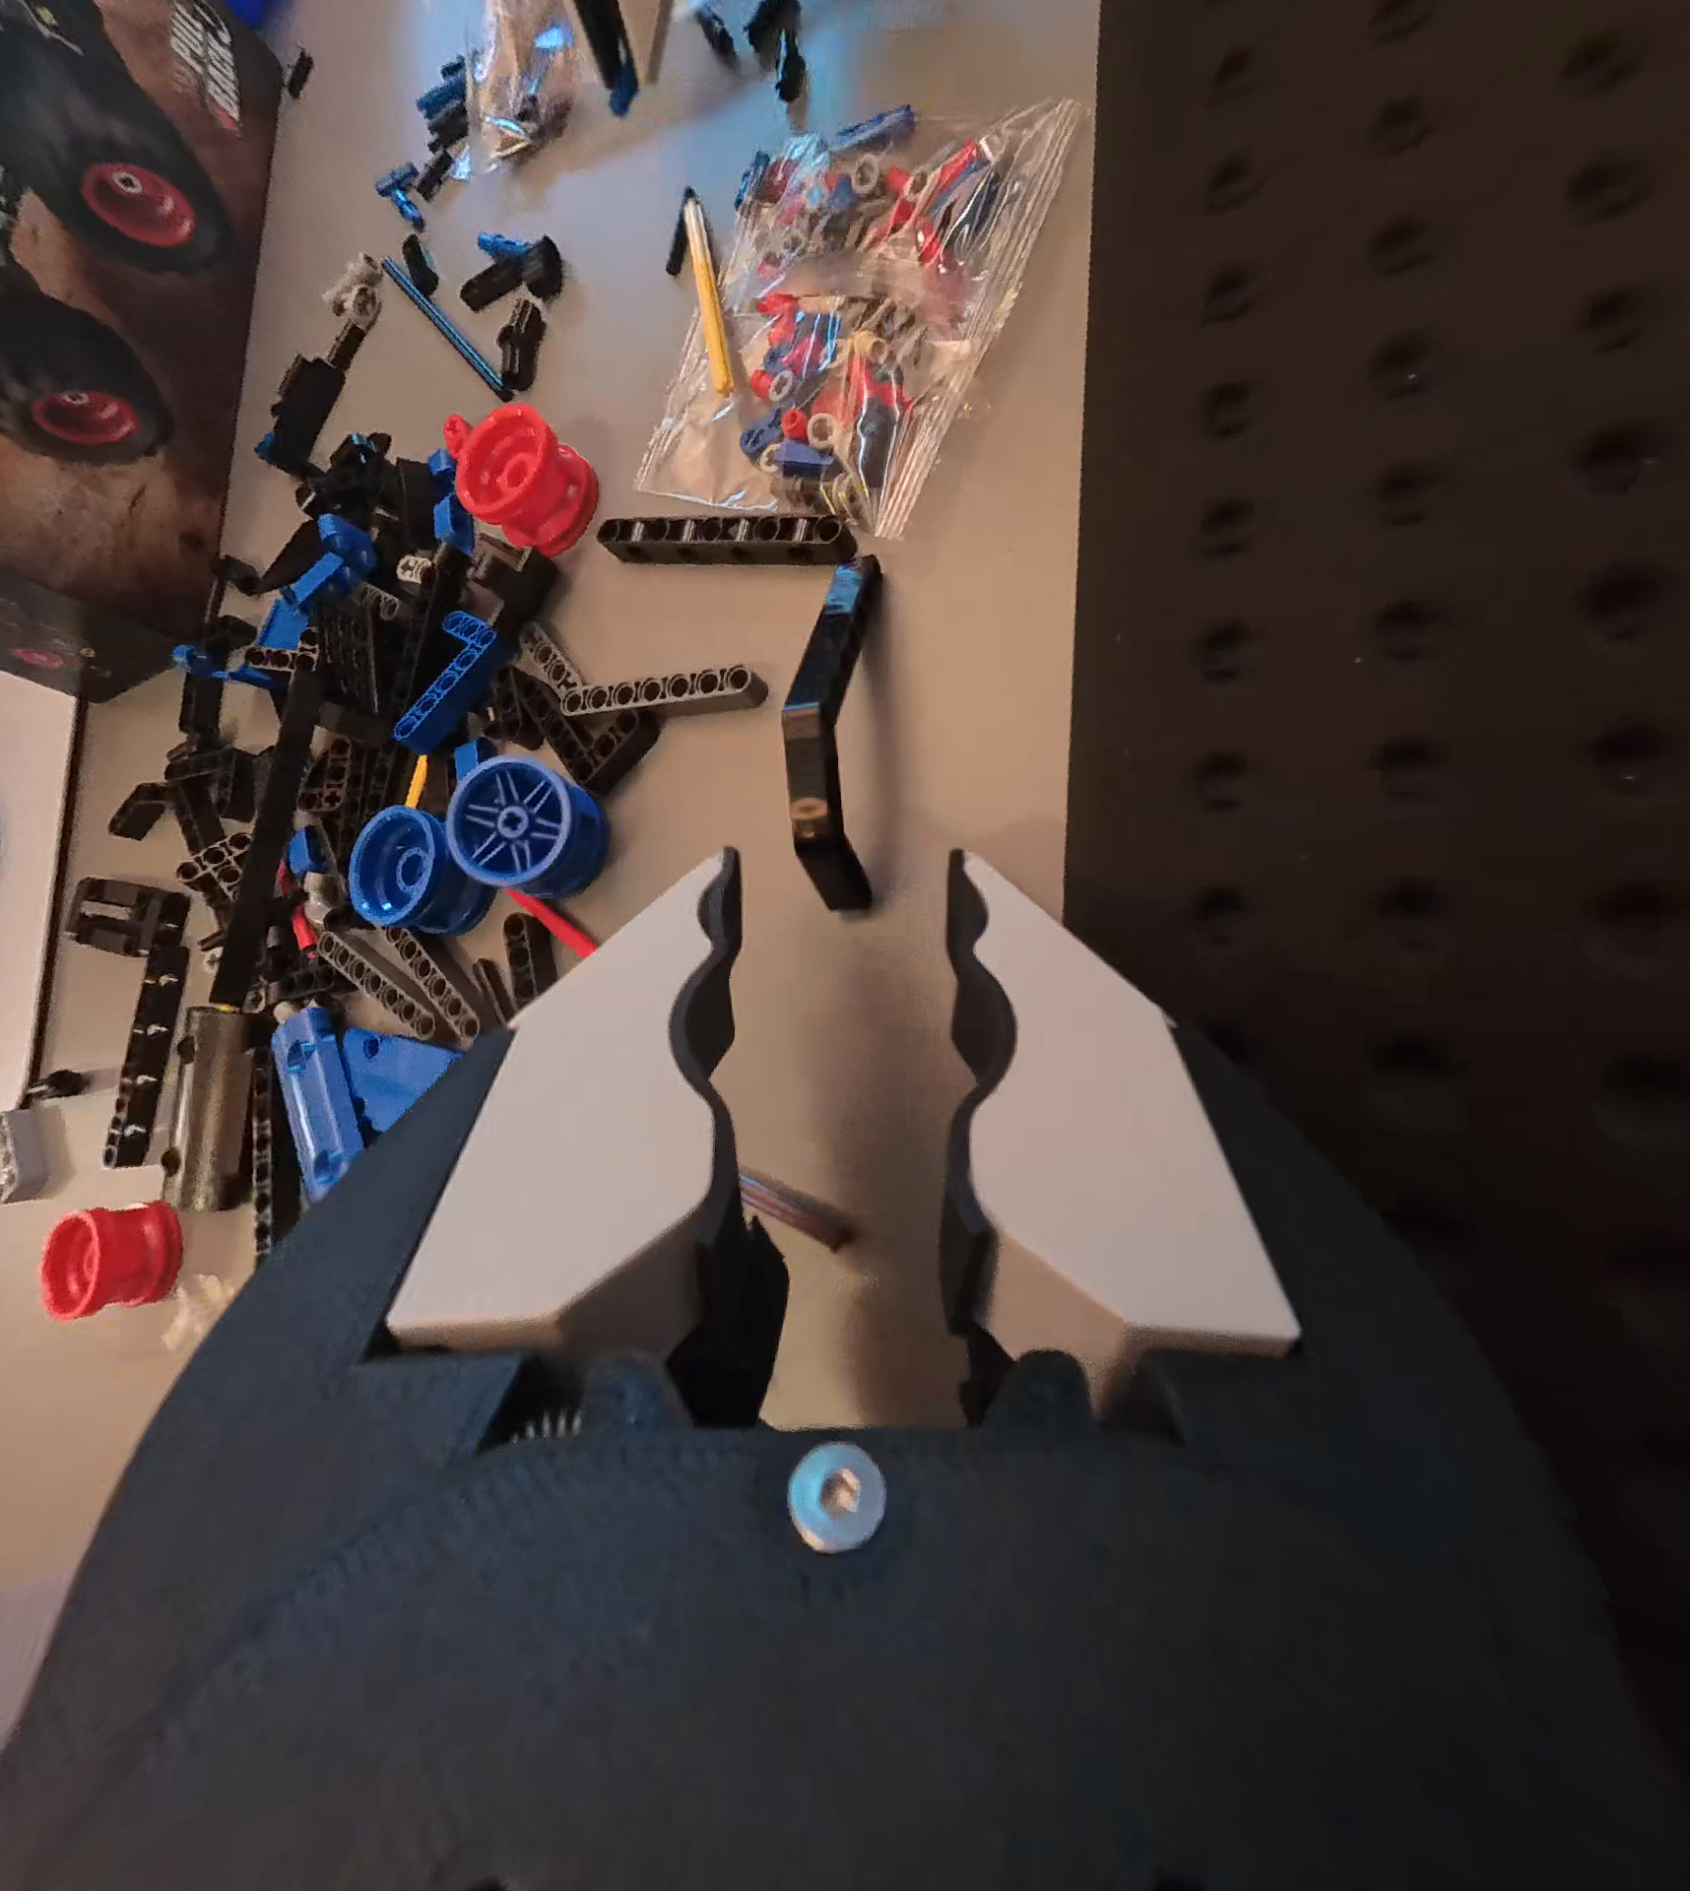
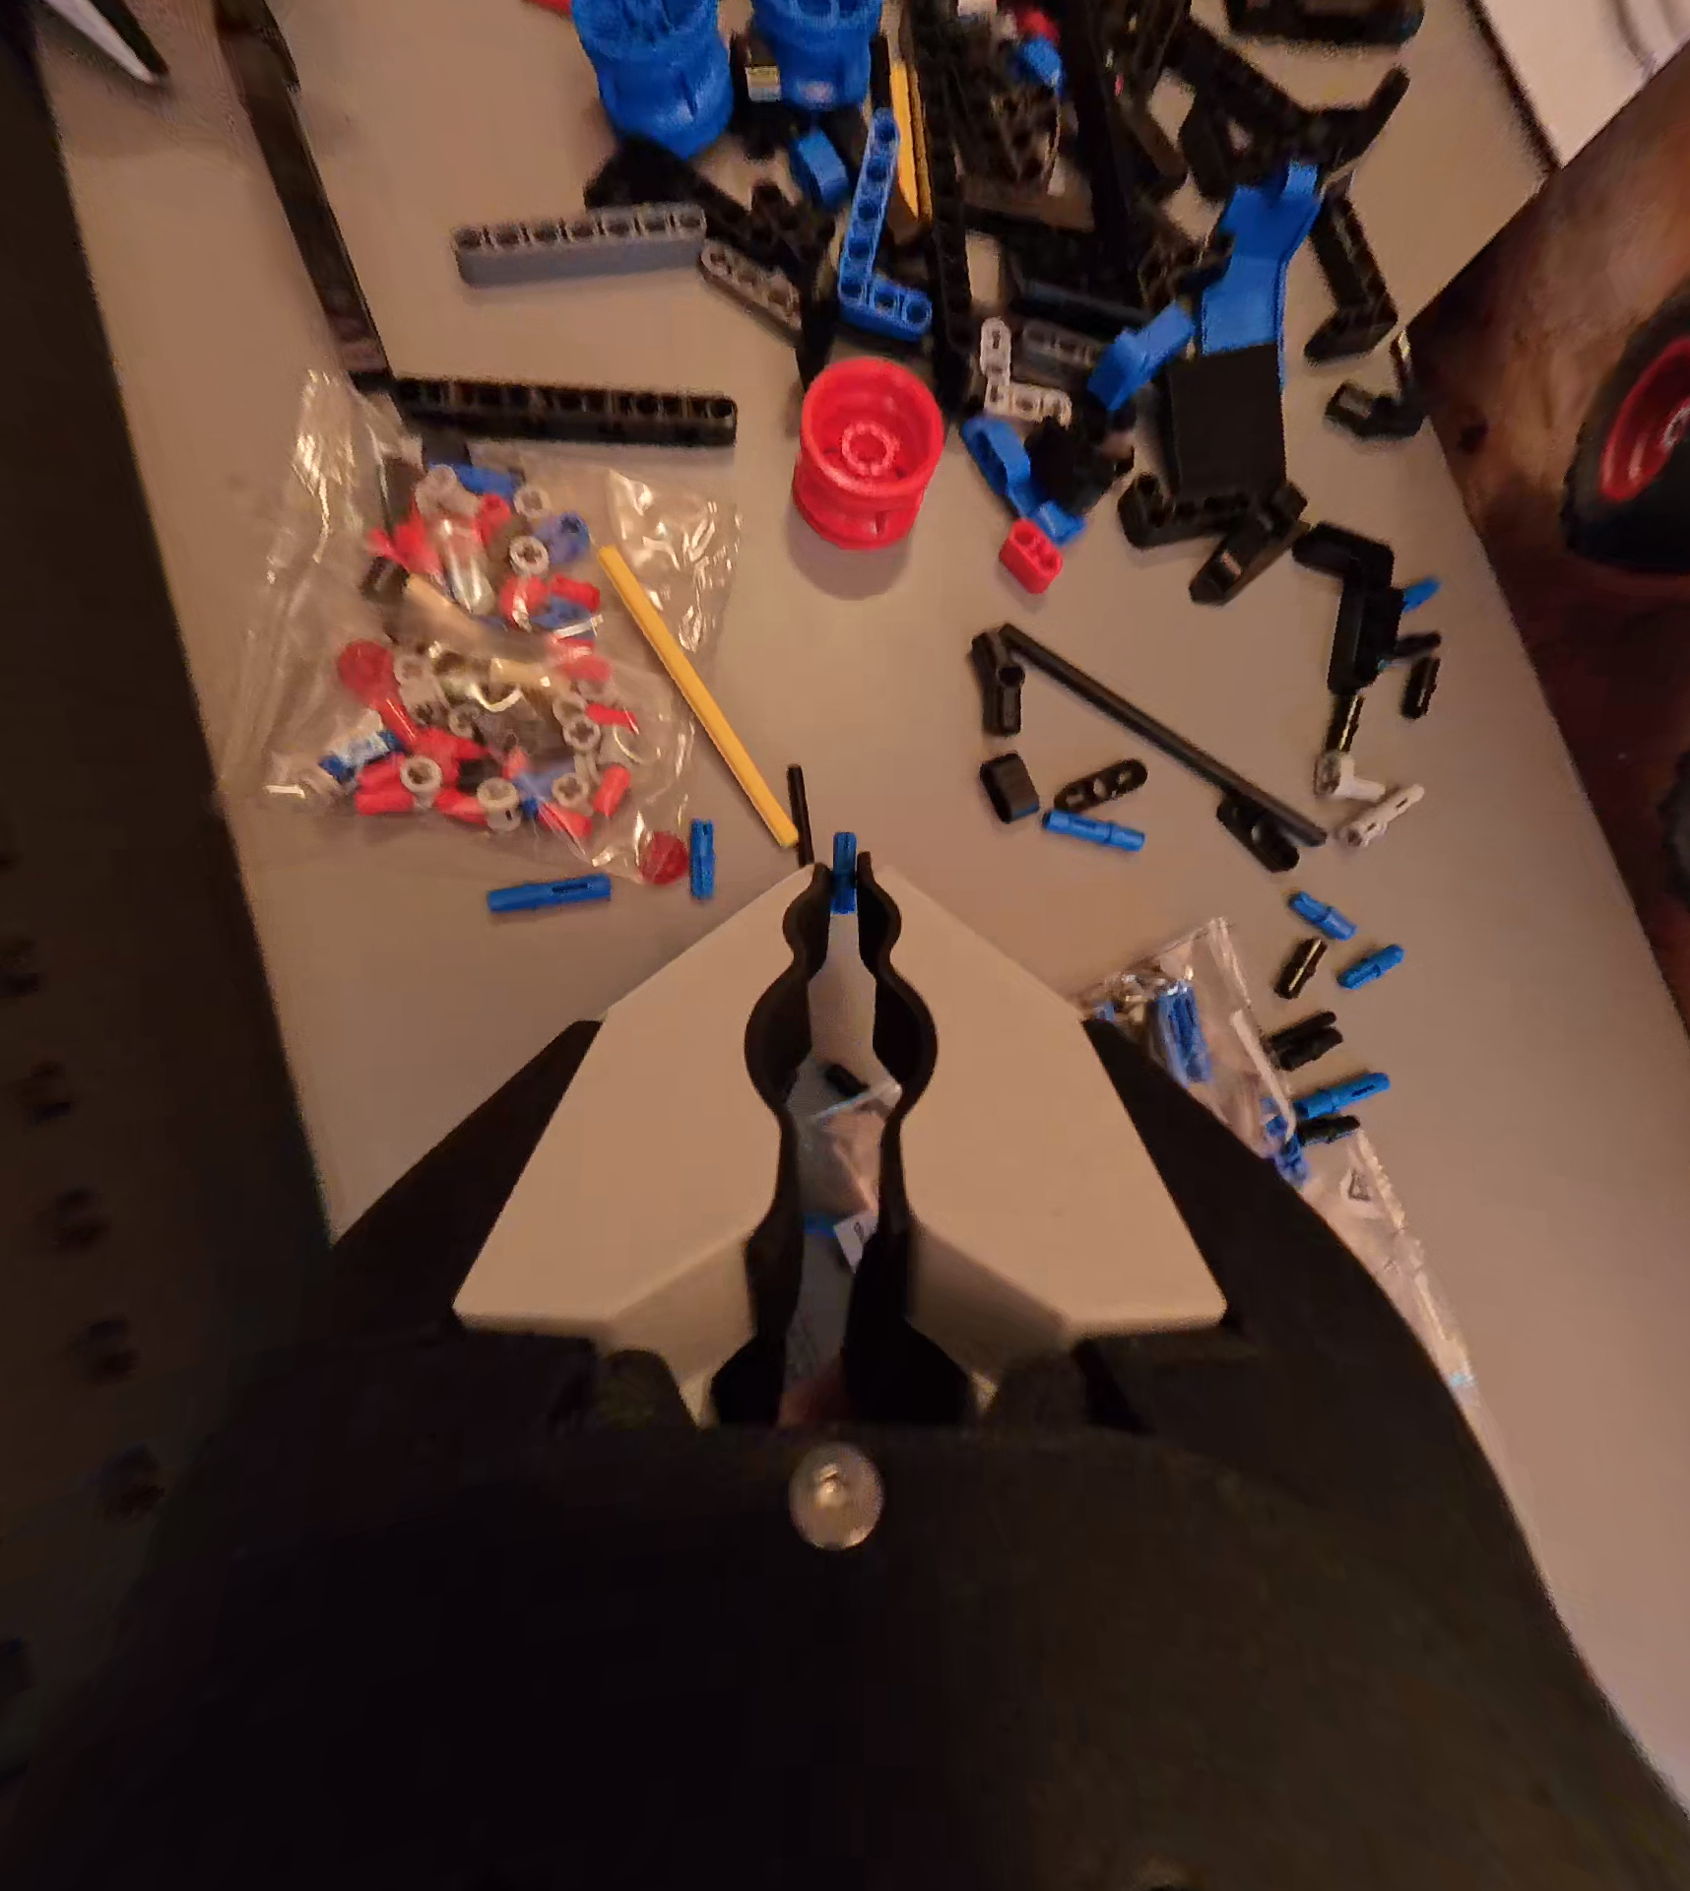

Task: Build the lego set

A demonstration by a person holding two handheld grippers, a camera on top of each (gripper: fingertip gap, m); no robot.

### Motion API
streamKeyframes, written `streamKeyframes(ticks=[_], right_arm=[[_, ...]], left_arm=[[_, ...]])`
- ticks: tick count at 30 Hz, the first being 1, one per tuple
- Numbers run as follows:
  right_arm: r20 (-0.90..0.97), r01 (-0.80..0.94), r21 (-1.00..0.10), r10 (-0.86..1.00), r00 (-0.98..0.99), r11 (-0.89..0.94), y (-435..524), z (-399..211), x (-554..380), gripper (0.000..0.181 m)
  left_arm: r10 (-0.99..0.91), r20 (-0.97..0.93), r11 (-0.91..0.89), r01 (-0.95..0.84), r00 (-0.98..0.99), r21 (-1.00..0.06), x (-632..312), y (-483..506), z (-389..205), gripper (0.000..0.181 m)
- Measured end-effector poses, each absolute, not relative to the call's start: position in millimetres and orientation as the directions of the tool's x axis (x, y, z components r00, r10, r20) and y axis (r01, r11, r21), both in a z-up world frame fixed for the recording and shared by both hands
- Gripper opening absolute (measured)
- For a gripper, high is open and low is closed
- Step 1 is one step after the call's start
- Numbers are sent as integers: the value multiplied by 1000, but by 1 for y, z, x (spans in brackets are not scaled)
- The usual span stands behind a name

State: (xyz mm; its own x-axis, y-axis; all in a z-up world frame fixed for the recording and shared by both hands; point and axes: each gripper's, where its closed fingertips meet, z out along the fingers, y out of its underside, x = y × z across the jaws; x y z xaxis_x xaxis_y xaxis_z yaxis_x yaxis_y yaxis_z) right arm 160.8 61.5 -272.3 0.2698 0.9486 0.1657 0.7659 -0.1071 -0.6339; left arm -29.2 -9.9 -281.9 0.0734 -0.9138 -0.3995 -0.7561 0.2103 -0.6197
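Currently spread across grey bench (image 2: 882, 716): kit box (image 1: 53, 307) at one edge, presumably kept as picture reference. Central heap of black and blue beams (image 1: 360, 716) tipped out loose, evidently for picking over; nothing assembled beyond small sub-units, so build judged at early stage. Sealed clear bag of small red, grey and blue connectors (image 2: 473, 675) lying unopened near bench edge, yellow axle (image 2: 698, 696) touching its corner. Bent black beam (image 1: 826, 737) isolated just ahead of left gripper (image 1: 841, 870), likely set apart as next piece. Red wheel hub (image 2: 866, 460) and two blue hubs (image 1: 483, 839) resting at heap's margin.

Left gripper hovering over bench, fingers (image 1: 636, 1074) spread wide, holding nothing.

Right gripper (image 2: 843, 875) closed, fingers (image 2: 974, 1126) pinching short blue pin (image 2: 843, 870) at very tips, pin upright and projecting forward, orientation suited to pressing into a beam hole. Similar blue and black pins (image 2: 1332, 1023) scattered beside second small bag (image 2: 1220, 1064).
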Motion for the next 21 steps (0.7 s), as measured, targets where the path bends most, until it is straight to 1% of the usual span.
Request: streamKeyframes(ticks=[1, 2, 4, 5, 6, 8, 9, 10, 11, 12, 14, 15, 17, 18, 20, 21], right_arm=[[168, 761, -642, 950, 262, -96, 61, -268, 156, 2], [170, 755, -650, 952, 254, -85, 59, -263, 152, 2], [173, 749, -660, 956, 238, -67, 57, -256, 143, 2], [174, 746, -663, 958, 229, -58, 55, -254, 140, 2], [174, 743, -667, 959, 222, -51, 54, -253, 135, 2], [174, 739, -672, 962, 211, -40, 53, -252, 128, 2], [177, 739, -673, 962, 206, -35, 52, -252, 125, 2], [179, 738, -675, 963, 202, -29, 52, -251, 122, 2], [179, 736, -677, 964, 198, -25, 51, -251, 120, 2], [181, 734, -679, 964, 196, -22, 50, -250, 118, 2], [178, 727, -686, 964, 196, -21, 48, -249, 117, 2], [173, 722, -691, 966, 195, -22, 46, -249, 116, 2], [166, 717, -697, 967, 193, -24, 45, -248, 115, 2], [165, 718, -696, 968, 190, -22, 45, -249, 115, 2], [165, 717, -697, 969, 185, -18, 44, -248, 113, 2], [165, 714, -700, 969, 184, -16, 44, -247, 111, 2]], left_arm=[[-918, -389, 200, -750, 82, -630, -32, -11, -280, 42], [-918, -387, 198, -744, 88, -638, -35, -11, -277, 39], [-920, -379, 213, -684, 100, -697, -31, -15, -262, 29], [-926, -360, 198, -671, 110, -714, -26, -15, -257, 30], [-927, -360, 192, -687, 108, -701, -23, -13, -259, 30], [-911, -401, 193, -756, 99, -626, -22, -2, -271, 26], [-909, -407, 193, -773, 91, -604, -20, 1, -277, 20], [-910, -407, 204, -775, 74, -598, -17, 1, -280, 8], [-900, -430, 222, -776, 70, -590, -16, 3, -280, 8], [-874, -482, 249, -799, 57, -548, -18, 7, -280, 8], [-774, -633, 350, -853, -29, -388, -27, 16, -279, 7], [-742, -668, 384, -855, -60, -349, -29, 16, -278, 7], [-738, -666, 418, -847, -106, -329, -31, 9, -284, 7], [-756, -644, 418, -846, -122, -331, -34, 4, -290, 13], [-778, -617, 419, -829, -118, -370, -35, -4, -291, 11], [-788, -604, 414, -825, -115, -384, -37, -6, -289, 16]])
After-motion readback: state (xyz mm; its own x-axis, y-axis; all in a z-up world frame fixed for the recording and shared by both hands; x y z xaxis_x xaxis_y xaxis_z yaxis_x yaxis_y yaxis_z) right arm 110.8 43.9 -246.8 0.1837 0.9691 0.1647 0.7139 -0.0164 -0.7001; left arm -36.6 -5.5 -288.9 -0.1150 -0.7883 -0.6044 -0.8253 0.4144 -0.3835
